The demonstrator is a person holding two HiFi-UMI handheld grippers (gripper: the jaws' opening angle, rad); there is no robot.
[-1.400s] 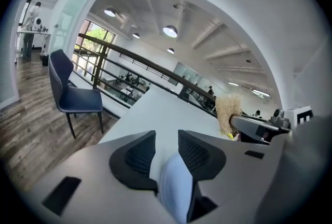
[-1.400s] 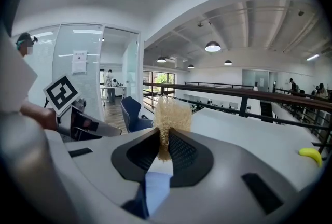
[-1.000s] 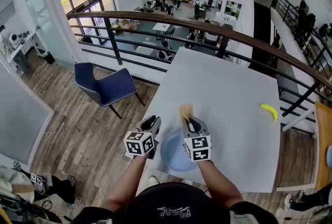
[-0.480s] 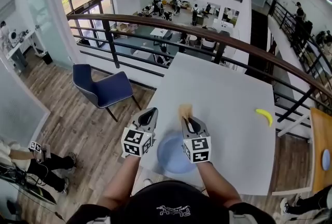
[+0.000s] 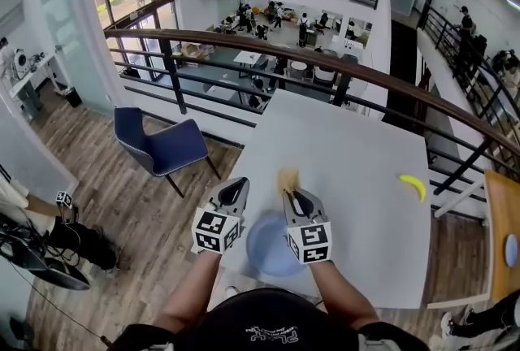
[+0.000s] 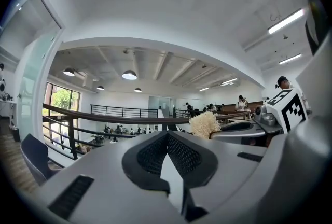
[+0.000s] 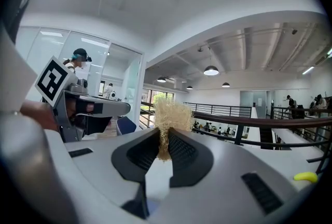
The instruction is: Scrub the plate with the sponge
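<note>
Two sets of fingers, both clenched. The right gripper (image 5: 291, 195) pinches the tan, fibrous sponge (image 5: 288, 178) by its near end. The sponge juts past the fingertips, its long axis in line with the gripper, pointing away from the person. The left gripper (image 5: 236, 188), just beside it, is closed on nothing. Between them the round blue plate (image 5: 266, 250) lies flat at the white desk's (image 5: 349, 154) near edge. Print on the person's dark shirt is too blurred to read. A banana (image 5: 413, 185) lies well apart.

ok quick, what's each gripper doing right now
Left gripper: closed, nothing between the jaws.
Right gripper: closed on the sponge.
</note>
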